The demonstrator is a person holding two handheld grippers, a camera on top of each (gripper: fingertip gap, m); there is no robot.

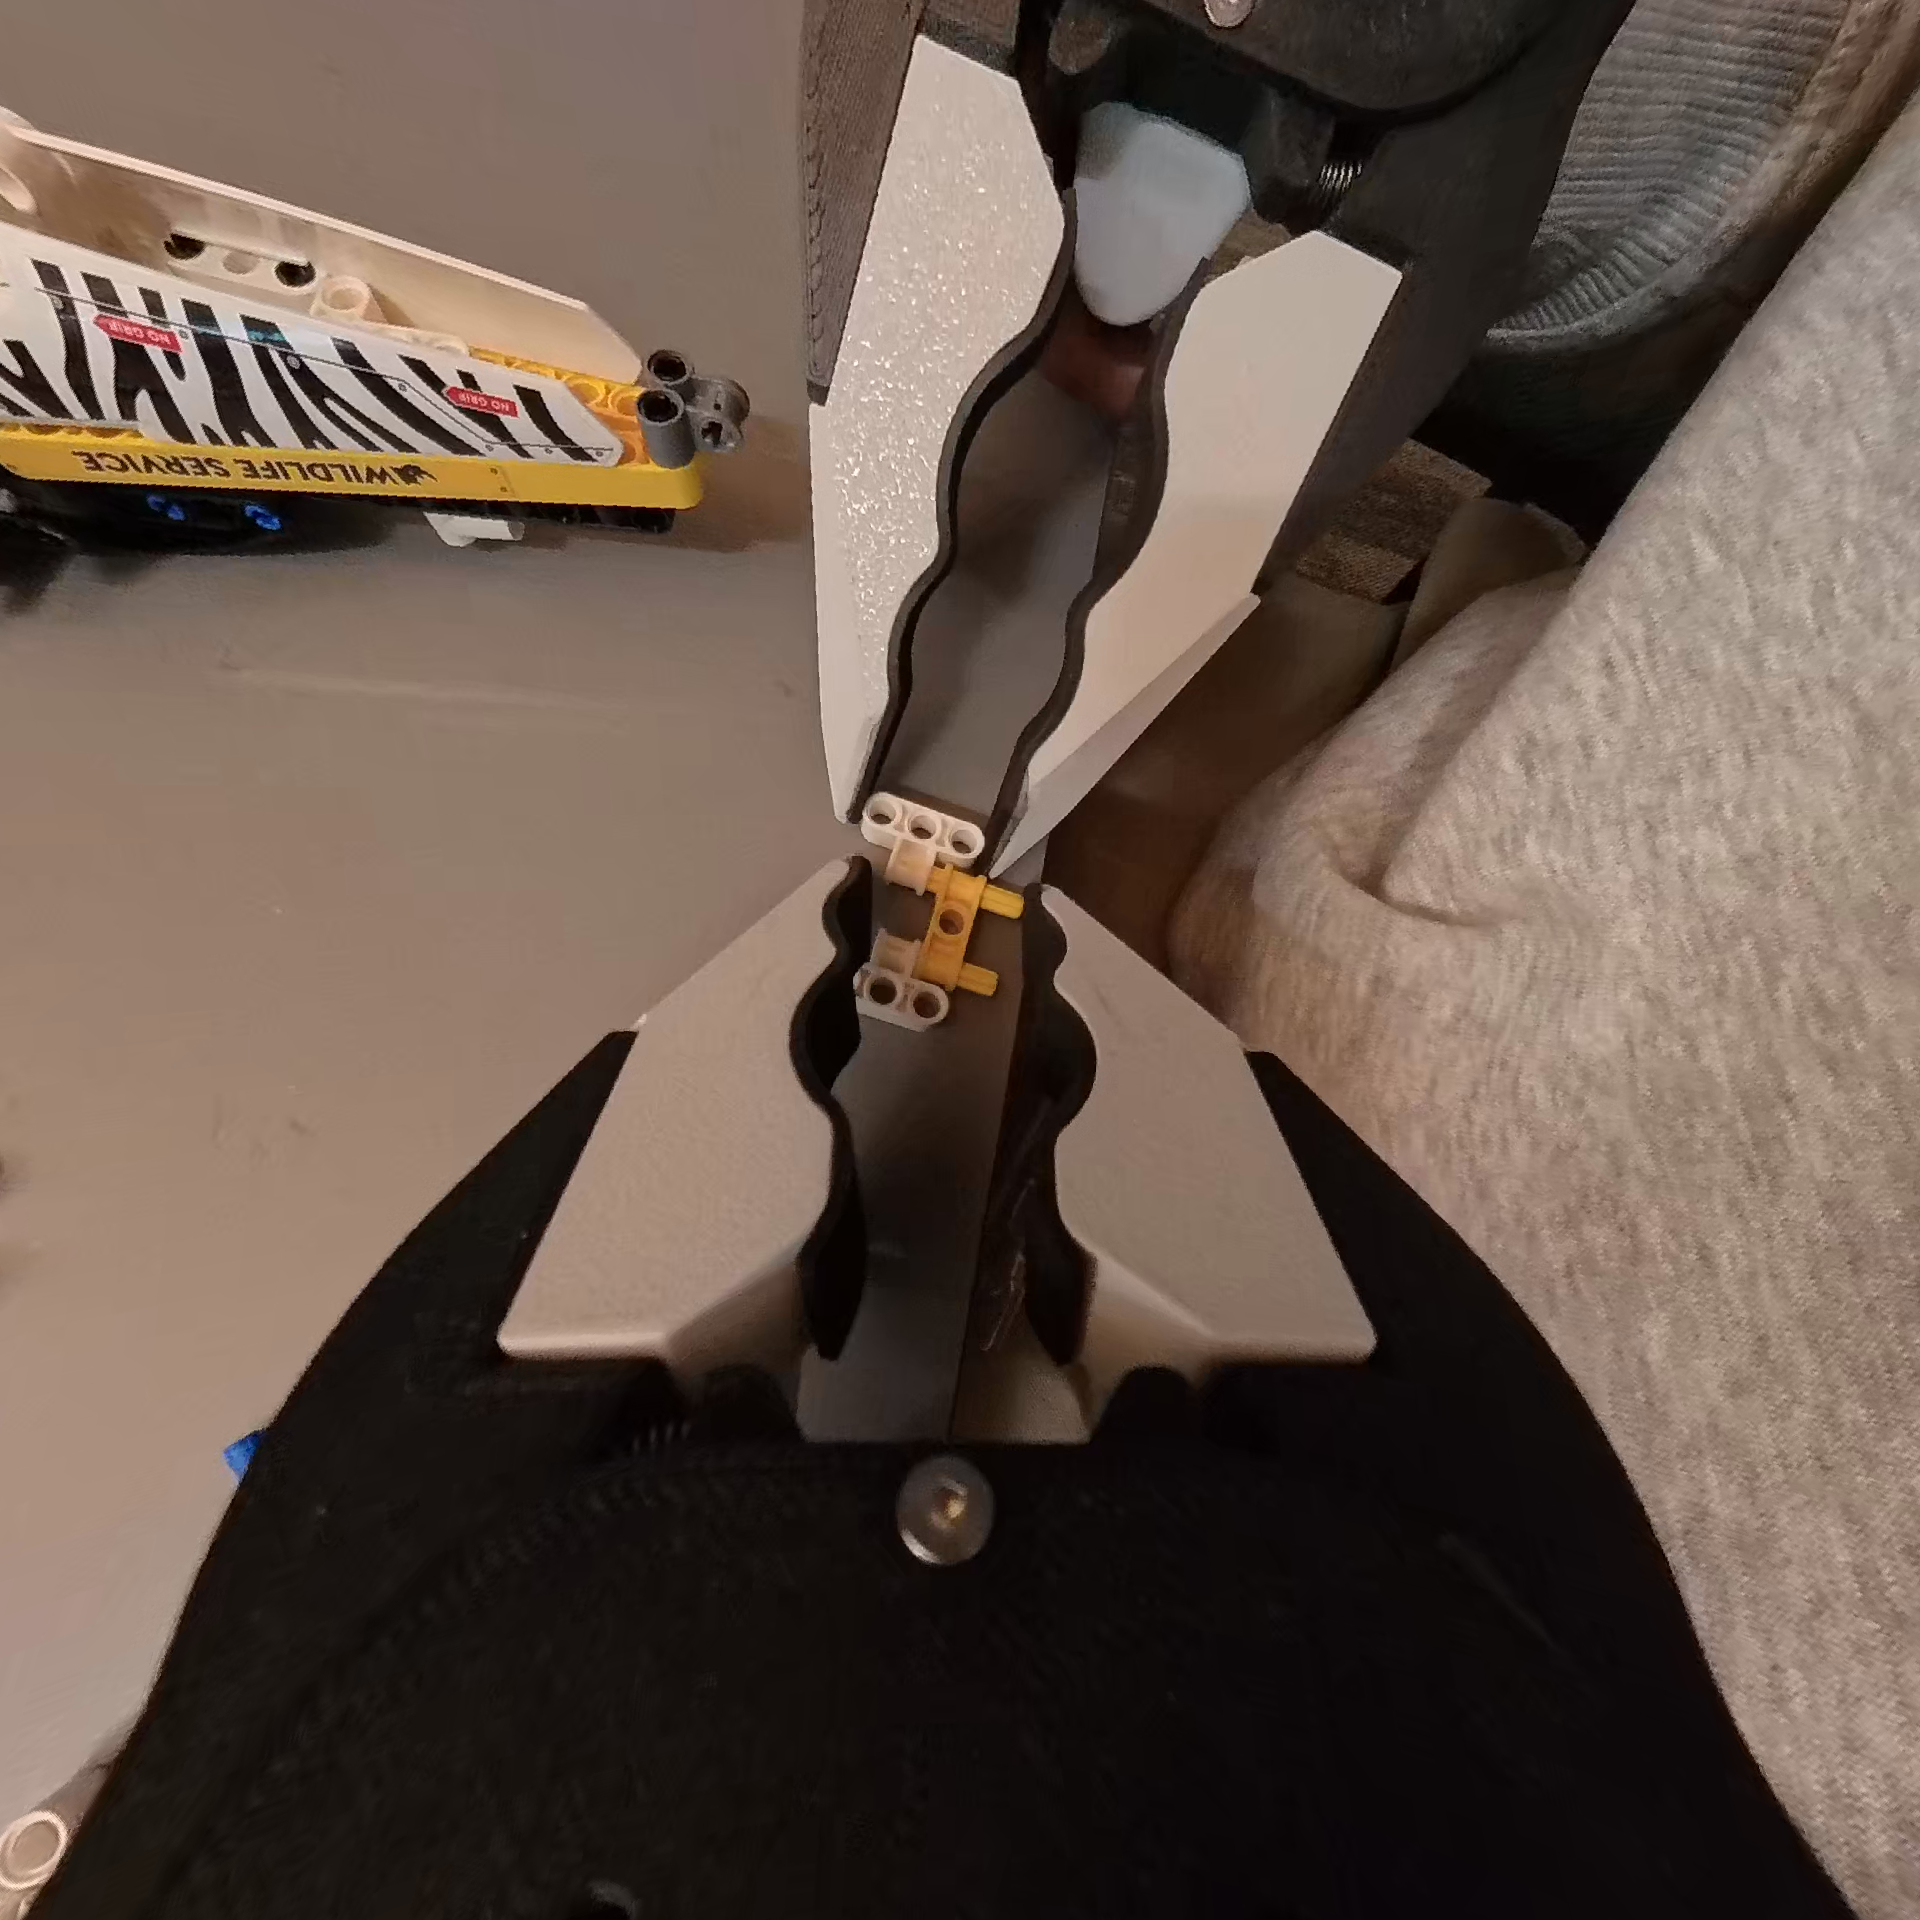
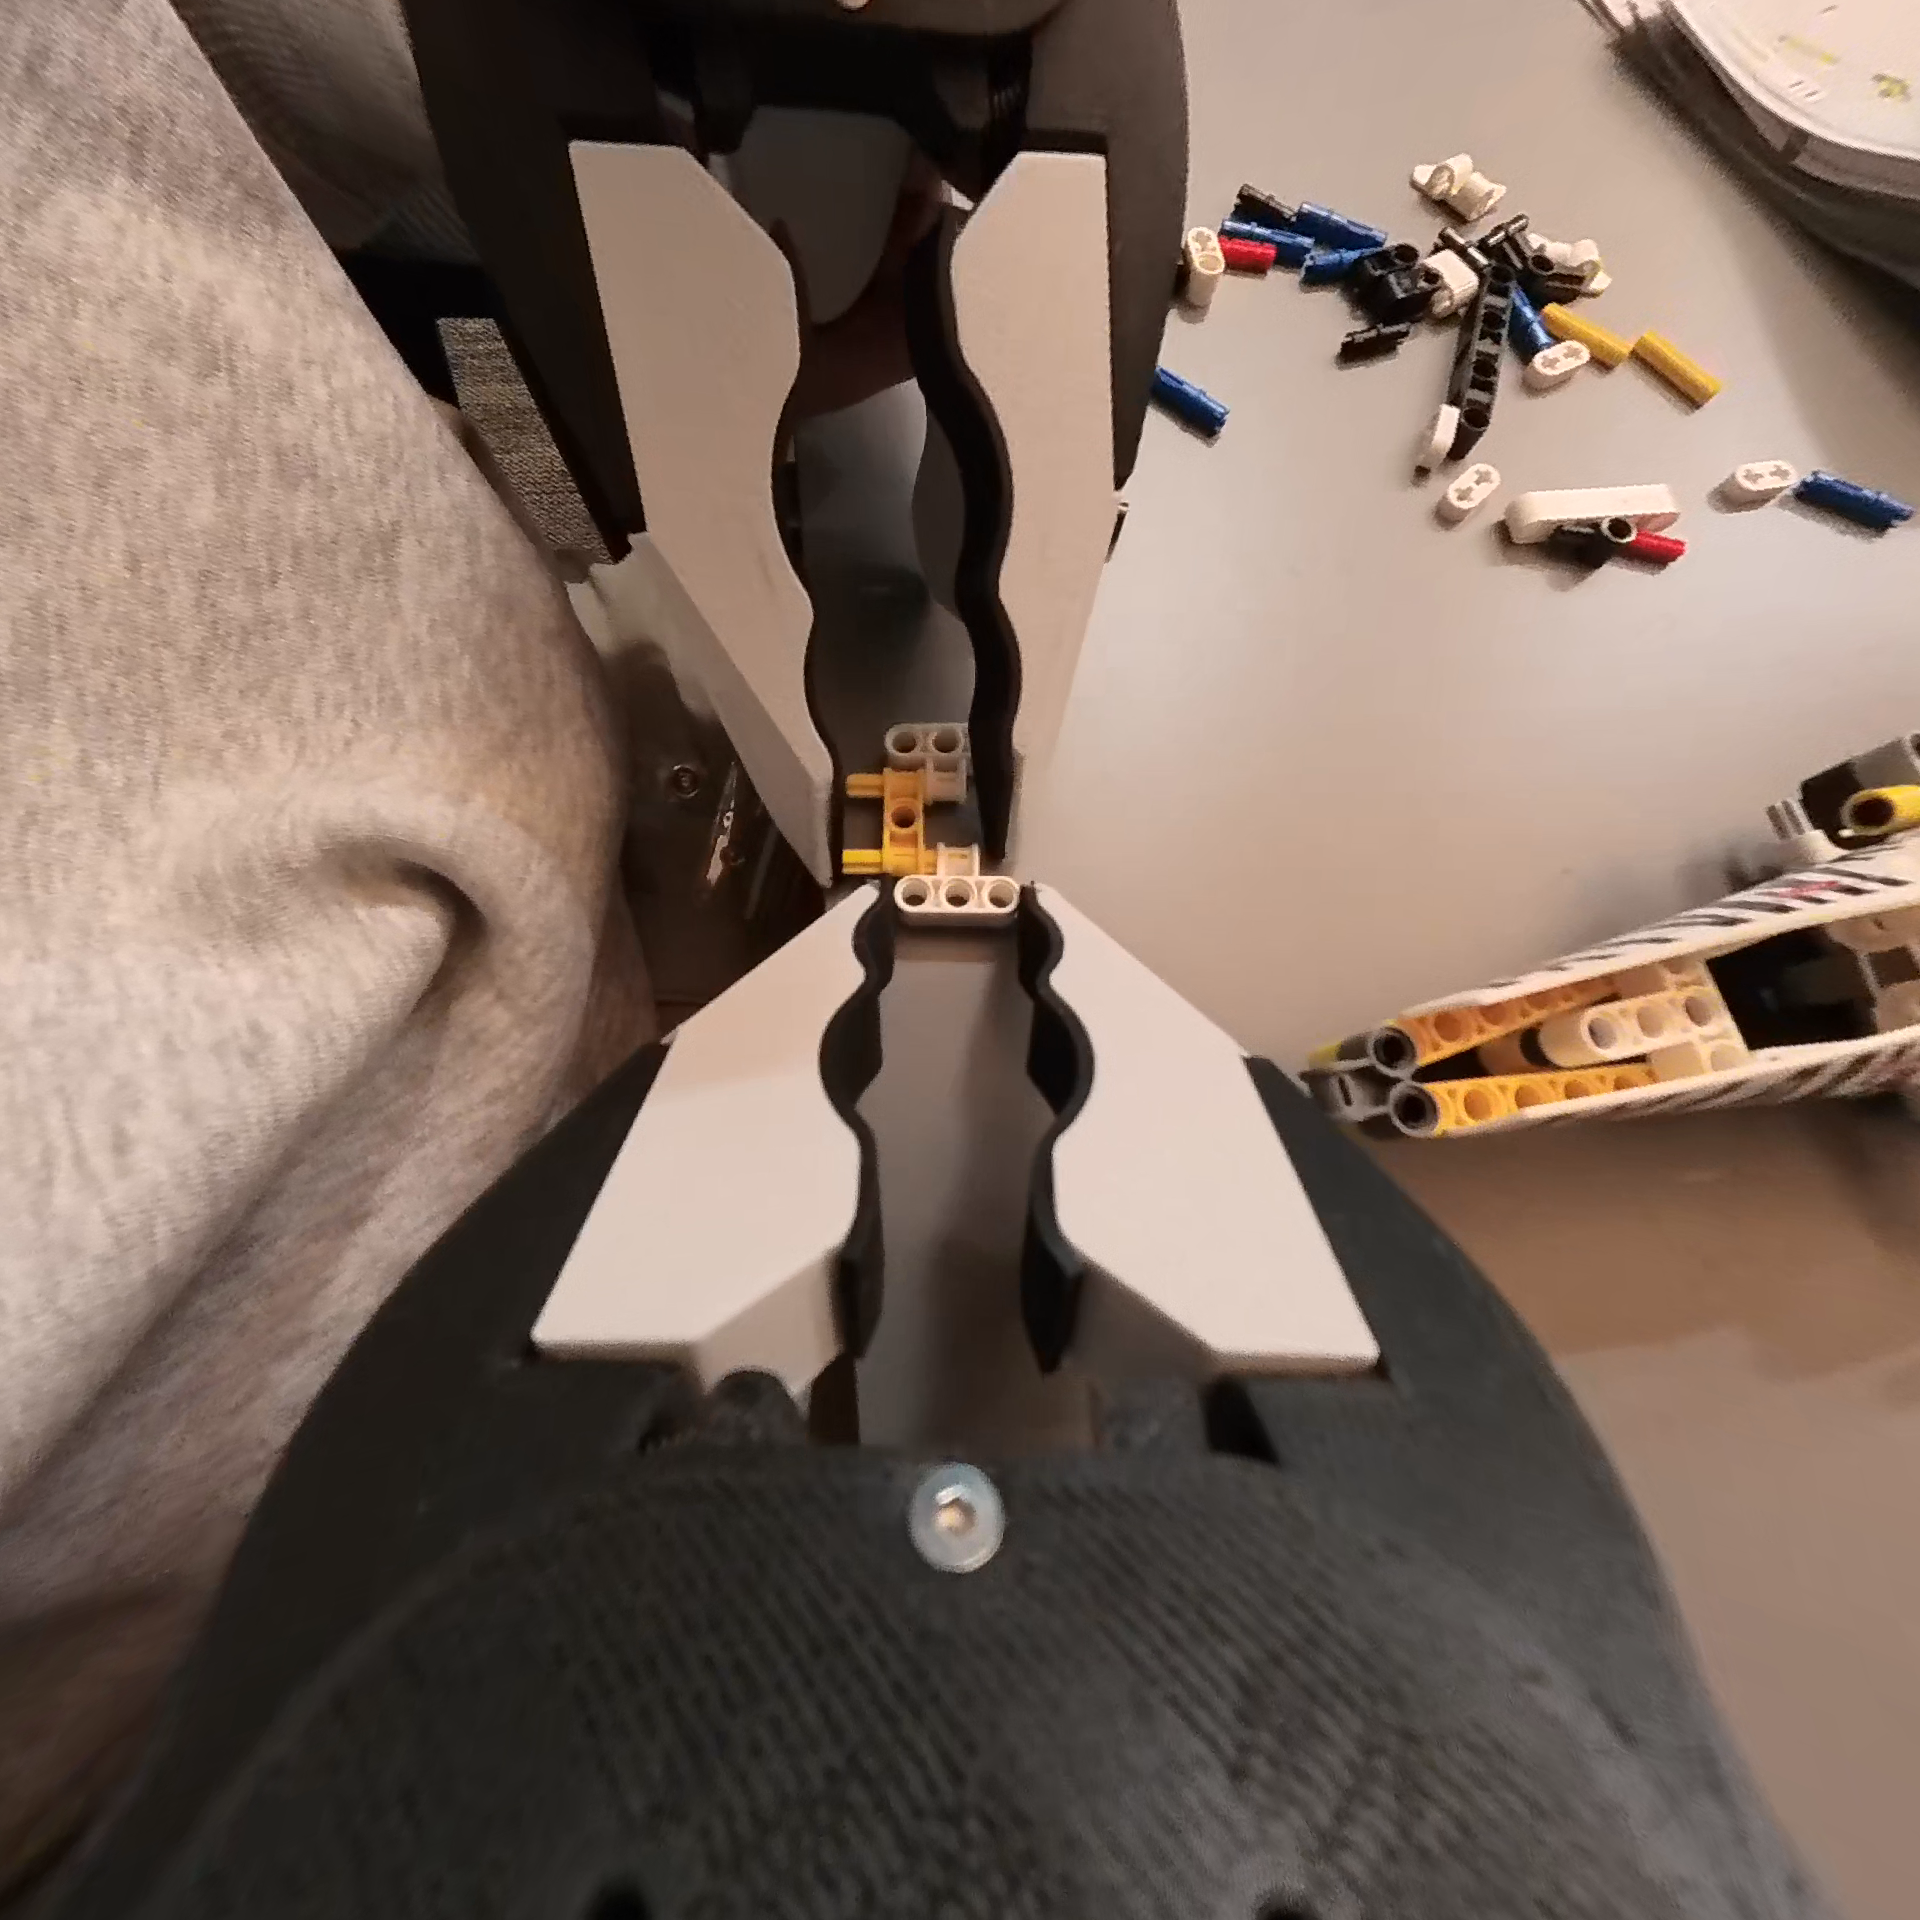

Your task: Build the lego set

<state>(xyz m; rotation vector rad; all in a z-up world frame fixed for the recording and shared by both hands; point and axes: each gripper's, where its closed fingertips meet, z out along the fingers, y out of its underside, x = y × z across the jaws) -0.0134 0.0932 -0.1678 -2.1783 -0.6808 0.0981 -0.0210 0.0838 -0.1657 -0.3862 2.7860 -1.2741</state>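
- Across the grey table (image 2: pixel 1351 727), a person in a grey knit sleeve (image 1: pixel 1558 935) holds two grippers tip to tip above the surface.
- Off to one side lies the biggest piece of the set, a zebra-striped model body (image 1: pixel 291 395) with a yellow base and white panels; from the right wrist view its open end shows yellow beams inside.
- Nearer the right gripper's side, a scatter of loose pieces (image 2: pixel 1475 312) sits on the table: blue, red and black pins, white connectors, yellow rods, a black beam.
- At the far corner, a stack of papers (image 2: pixel 1787 114) rests on the table.
- The left gripper (image 1: pixel 940 997) has its tips drawn close around the lower white two-hole end of a small sub-assembly (image 1: pixel 935 904).
- The right gripper (image 2: pixel 958 896) pinches the white three-hole beam (image 2: pixel 958 894) at the other end of that sub-assembly.
- Between the two sets of tips, the sub-assembly's yellow connector (image 1: pixel 961 925) joins the white ends, held in the air, well apart from the model body.
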